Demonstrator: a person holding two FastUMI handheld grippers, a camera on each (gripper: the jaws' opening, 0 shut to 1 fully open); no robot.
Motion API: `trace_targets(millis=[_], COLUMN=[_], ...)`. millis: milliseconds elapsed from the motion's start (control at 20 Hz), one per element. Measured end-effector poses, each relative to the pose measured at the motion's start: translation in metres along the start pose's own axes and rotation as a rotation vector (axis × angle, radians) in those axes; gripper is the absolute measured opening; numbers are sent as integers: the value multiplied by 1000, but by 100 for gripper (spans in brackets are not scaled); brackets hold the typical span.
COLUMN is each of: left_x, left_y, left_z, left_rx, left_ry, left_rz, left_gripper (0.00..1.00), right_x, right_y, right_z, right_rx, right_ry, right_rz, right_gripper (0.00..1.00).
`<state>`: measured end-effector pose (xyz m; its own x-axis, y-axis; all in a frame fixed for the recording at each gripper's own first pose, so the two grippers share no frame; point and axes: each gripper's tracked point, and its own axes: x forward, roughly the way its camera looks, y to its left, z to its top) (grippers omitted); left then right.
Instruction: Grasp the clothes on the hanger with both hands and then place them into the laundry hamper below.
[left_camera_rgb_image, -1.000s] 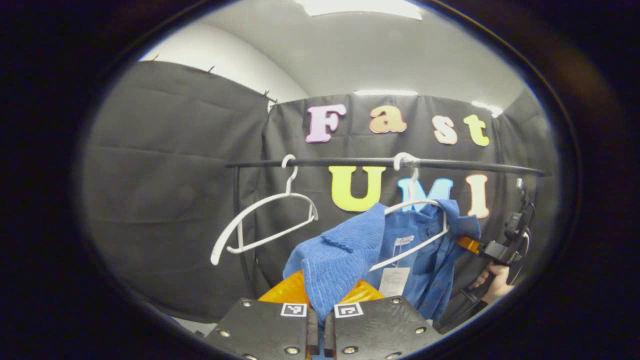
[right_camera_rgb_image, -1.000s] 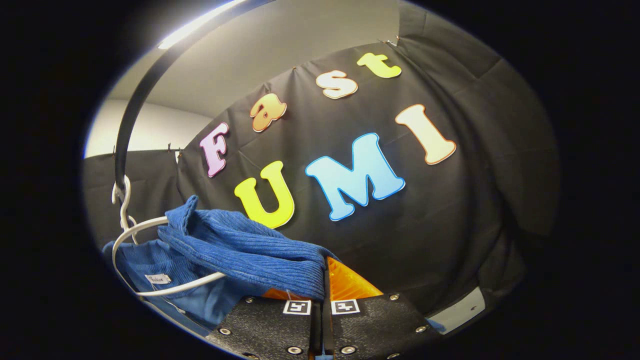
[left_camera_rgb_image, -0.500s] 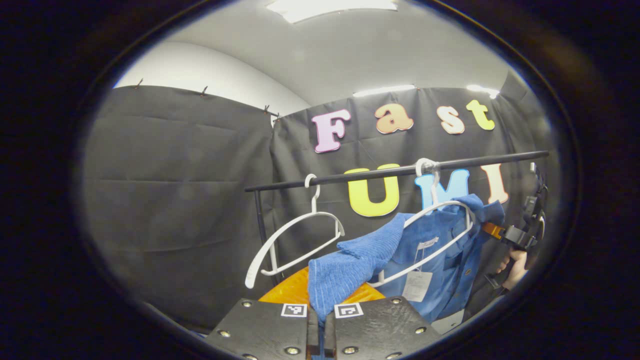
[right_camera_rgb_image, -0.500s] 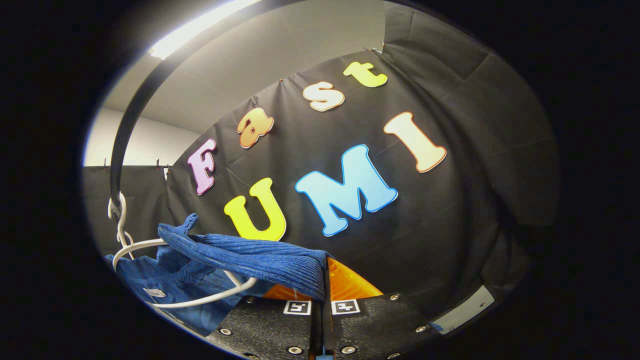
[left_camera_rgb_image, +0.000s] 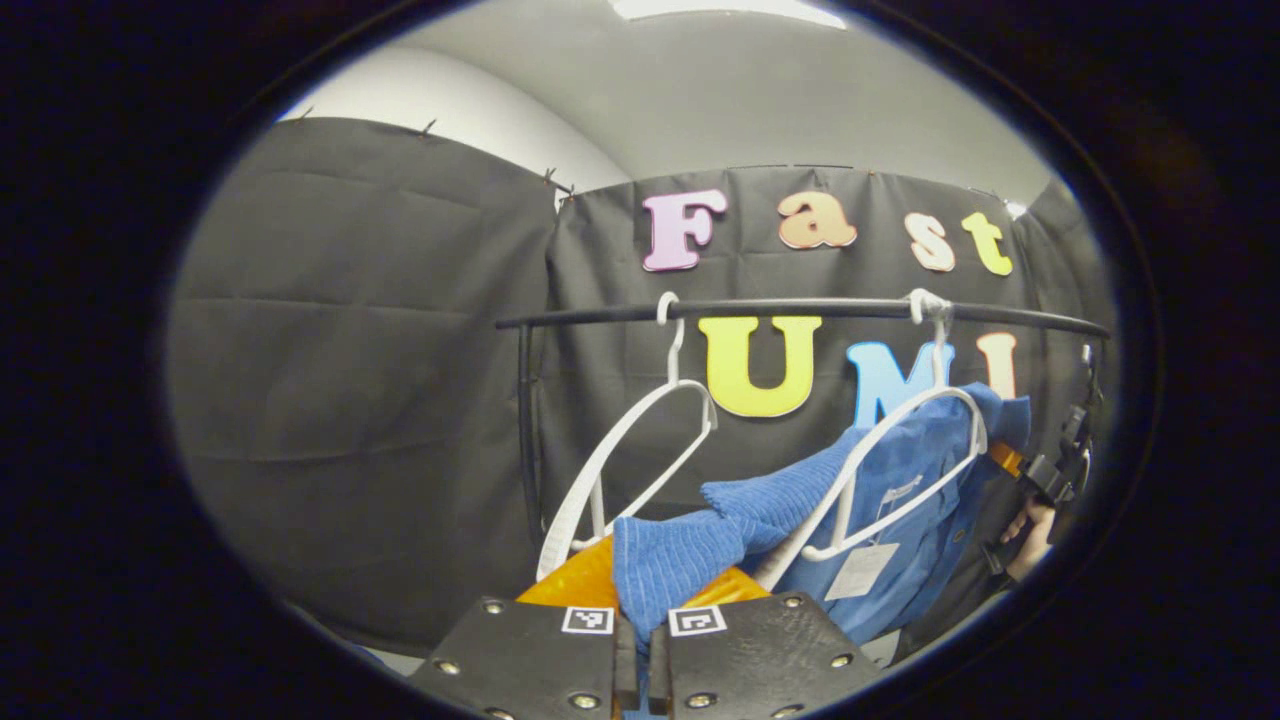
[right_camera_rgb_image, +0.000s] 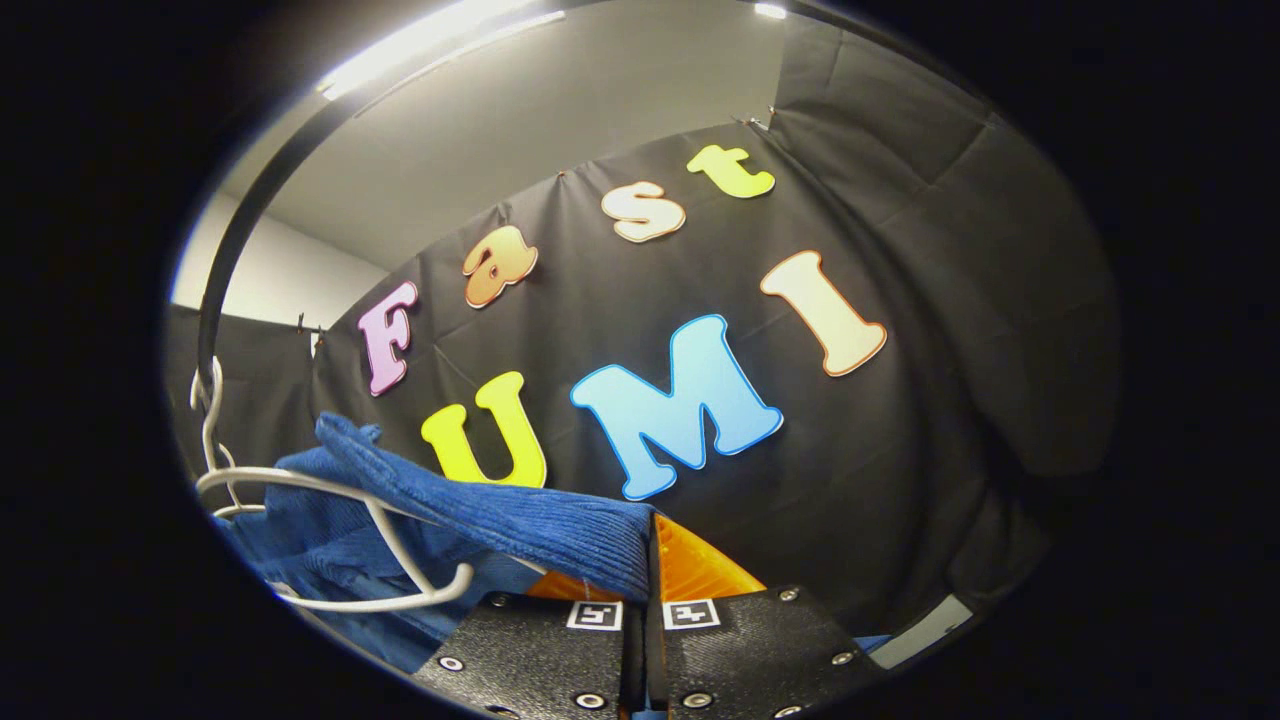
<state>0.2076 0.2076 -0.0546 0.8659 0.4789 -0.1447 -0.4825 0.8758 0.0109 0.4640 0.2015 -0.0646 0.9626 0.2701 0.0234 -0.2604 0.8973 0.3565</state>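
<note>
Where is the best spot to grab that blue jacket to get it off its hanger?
Probably the shoulders, one on each side of the blue jacket, from the front: there the cloth drapes over the white hanger, so pulling outward and down may slip it free.

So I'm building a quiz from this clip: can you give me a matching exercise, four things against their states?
Things:
1. blue shirt
2. empty hanger
3. rail
4. left gripper

States:
A. bare, hooked on the rail
B. black, carries two hangers
C. shut on a shirt shoulder
D. half pulled off its hanger

Pairs: 1-D, 2-A, 3-B, 4-C
</note>
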Motion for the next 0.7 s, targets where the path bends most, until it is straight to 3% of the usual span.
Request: trace_targets(millis=[150,350,700], left_x=[15,13,5], left_y=[-1,-1,-12], left_z=[-26,-63,-70], left_rx=[-79,-215,-172], left_ry=[62,117,139], left_rz=[-7,-11,-44], left_gripper=[5,5,5], right_x=[8,15,-4], right_y=[1,-17,-24], right_z=[-9,-14,-13], right_rx=[-37,-75,-167], right_ry=[1,13,8], right_rz=[5,-45,-45], right_gripper=[0,0,0])
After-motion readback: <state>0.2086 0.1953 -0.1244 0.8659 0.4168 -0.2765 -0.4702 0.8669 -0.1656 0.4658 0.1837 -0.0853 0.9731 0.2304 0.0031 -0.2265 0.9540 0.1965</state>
